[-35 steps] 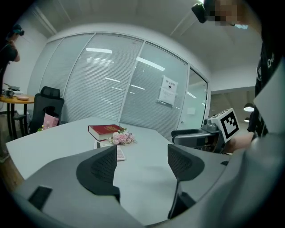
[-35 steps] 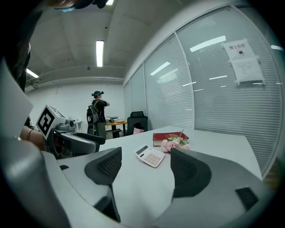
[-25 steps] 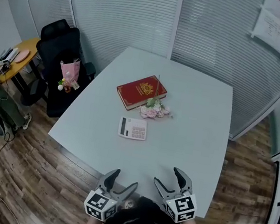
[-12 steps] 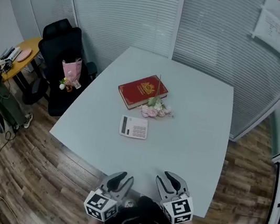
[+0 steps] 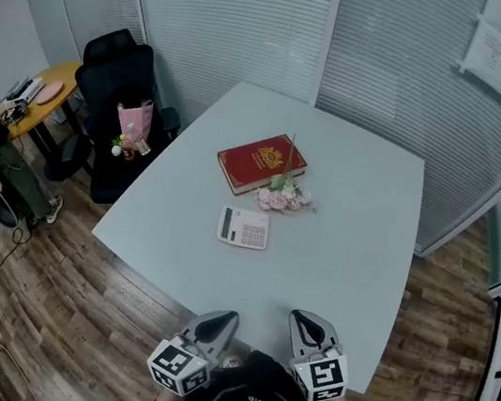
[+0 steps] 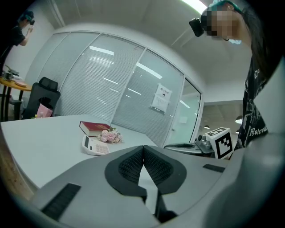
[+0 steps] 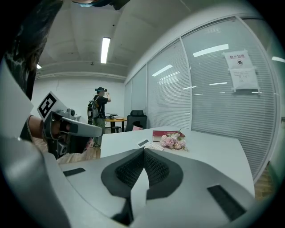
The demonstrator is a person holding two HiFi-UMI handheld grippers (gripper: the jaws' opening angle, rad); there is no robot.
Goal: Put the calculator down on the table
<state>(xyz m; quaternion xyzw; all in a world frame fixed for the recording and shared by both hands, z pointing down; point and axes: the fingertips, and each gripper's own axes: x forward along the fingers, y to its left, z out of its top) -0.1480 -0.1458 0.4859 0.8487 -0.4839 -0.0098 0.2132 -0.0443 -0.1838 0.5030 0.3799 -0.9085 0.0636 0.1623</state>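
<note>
Both grippers, jaws wide a second earlier, now closed on nothing. Left gripper (image 5: 217, 323) and right gripper (image 5: 306, 328) hover well short of red book (image 5: 261, 163), over near edge of table (image 5: 351, 226). Calculator (image 5: 243, 228) already lies flat just in front of red book, beside pink flowers (image 5: 281, 199). Risk: needless regrasp with closed tips could shove calculator into flowers.

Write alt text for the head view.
A calculator lies flat on a white table, near a red book and pink flowers; the left gripper and right gripper hover shut and empty at the table's near edge.
</note>
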